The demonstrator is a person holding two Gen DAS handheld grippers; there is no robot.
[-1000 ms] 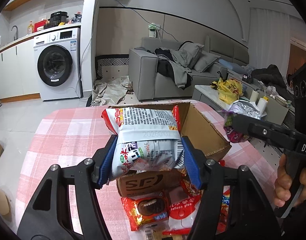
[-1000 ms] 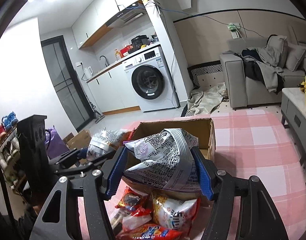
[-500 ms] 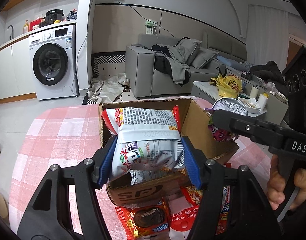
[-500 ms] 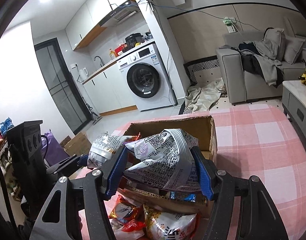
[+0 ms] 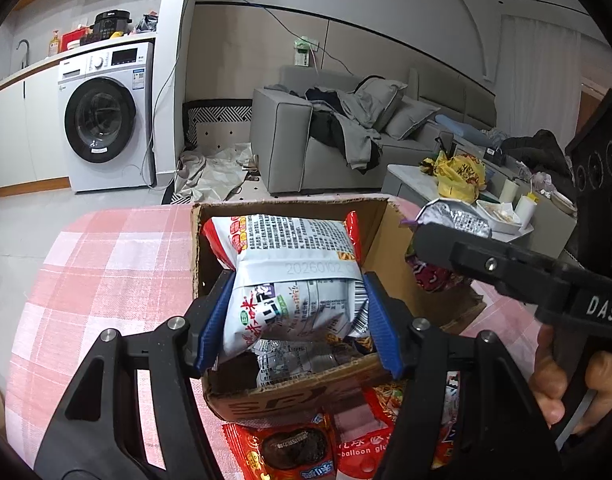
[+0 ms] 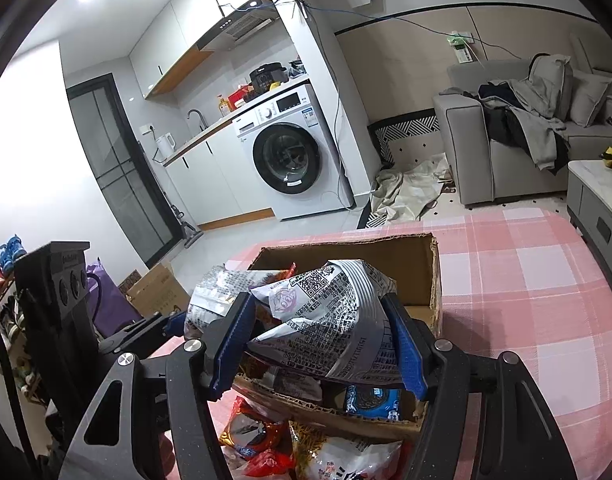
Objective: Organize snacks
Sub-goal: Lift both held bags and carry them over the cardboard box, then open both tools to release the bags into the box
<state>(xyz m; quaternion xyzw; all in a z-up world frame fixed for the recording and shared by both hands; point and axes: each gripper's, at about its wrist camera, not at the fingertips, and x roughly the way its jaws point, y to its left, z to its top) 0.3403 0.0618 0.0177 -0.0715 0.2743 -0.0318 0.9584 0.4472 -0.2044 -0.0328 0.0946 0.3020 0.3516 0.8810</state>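
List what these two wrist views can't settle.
- Box floor: both views, covered by the held bags.
- Loose packets before the box: cut by bottom edge and fingers; count unclear.
- Cookie pack: right view, mostly under the bag.

cardboard box (image 5: 290, 394) floor hidden under held bags — loose packets (image 5: 290, 446) below box cut off by frame edge.

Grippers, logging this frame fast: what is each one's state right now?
Left gripper: closed on the red-and-white snack bag, over the cardboard box.
Right gripper: closed on the silver snack bag.
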